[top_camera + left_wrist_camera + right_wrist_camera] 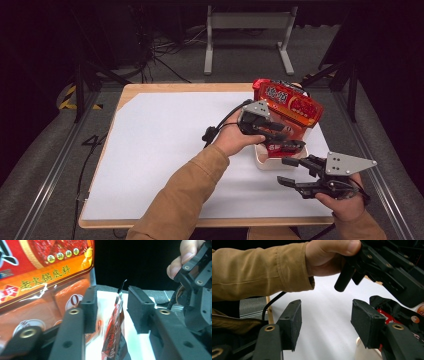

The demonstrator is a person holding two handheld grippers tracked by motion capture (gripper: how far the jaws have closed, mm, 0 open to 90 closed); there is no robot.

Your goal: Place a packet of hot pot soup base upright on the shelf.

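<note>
On the left of the high view the white sheet (165,150) that covers the wooden counter (131,91) lies bare. A forearm in a tan sleeve (185,197) comes up from the bottom edge and angles right to the person's left hand (234,137), which holds the left gripper (278,141) near the middle of the counter. This gripper points right, over a small white bowl-shaped container (270,161) on the sheet.

In the left gripper view its jaws stand apart, released, with a thin strip of red and black torn wrapper (113,327) upright in the gap between the two pads; neither pad presses on it.

Just behind the container and the left gripper, a large glossy red and orange snack bag with white lettering (287,107) leans tilted toward the far right corner of the counter. Its lower, clear part appears to reach down to the container, though whether it sits inside cannot be told. In the left gripper view the bag rises close beside the left jaw.

Farther right and nearer the person, the right hand (345,205) holds the right gripper (287,171) just beside the container, pointing left. In the right gripper view its jaws gape wide over the white sheet, grasping nothing, with the container's rim at the lower right.
</note>
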